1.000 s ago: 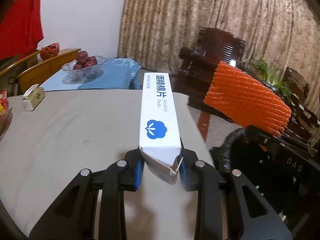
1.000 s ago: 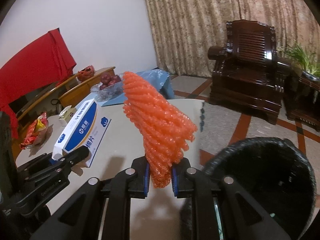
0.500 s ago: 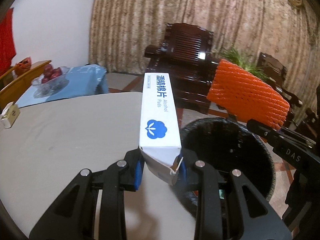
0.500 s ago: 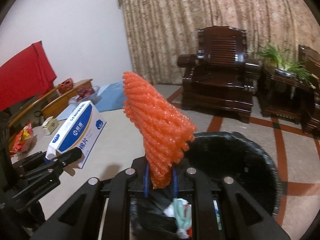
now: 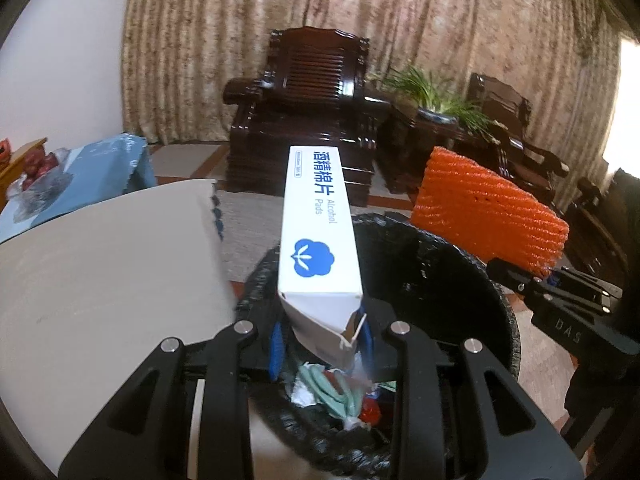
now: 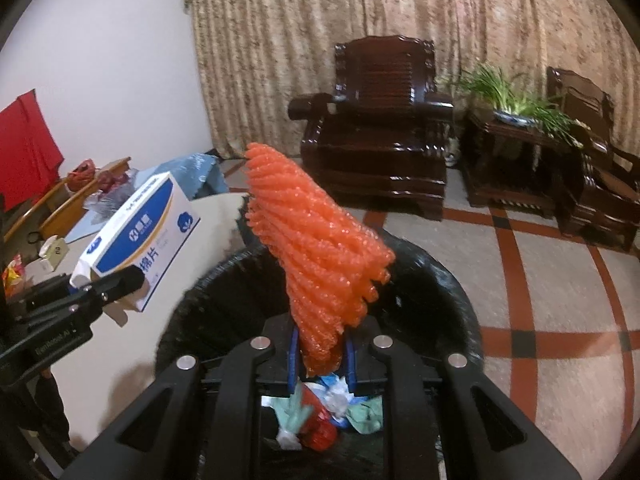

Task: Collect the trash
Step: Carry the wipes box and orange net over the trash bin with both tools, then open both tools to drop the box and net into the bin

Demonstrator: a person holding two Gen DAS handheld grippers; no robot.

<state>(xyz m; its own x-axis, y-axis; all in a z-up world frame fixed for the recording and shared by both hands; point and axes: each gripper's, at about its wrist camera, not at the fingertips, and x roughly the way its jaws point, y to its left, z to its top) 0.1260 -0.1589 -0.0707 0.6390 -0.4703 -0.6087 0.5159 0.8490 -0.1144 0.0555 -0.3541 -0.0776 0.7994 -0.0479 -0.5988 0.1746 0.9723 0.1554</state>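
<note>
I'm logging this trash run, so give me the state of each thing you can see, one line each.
Alcohol pads box: torn open at the near end, gripped over the bin.
Orange foam net: gripped, sticking up over the bin.
Trash bin: open, lined in black, trash inside.
Left gripper: shut on the box.
Right gripper: shut on the net.

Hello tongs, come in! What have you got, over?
Left tongs shut on alcohol pads box. Right tongs shut on orange foam net. Both over black bin, trash already inside. Nothing blocking.
</note>
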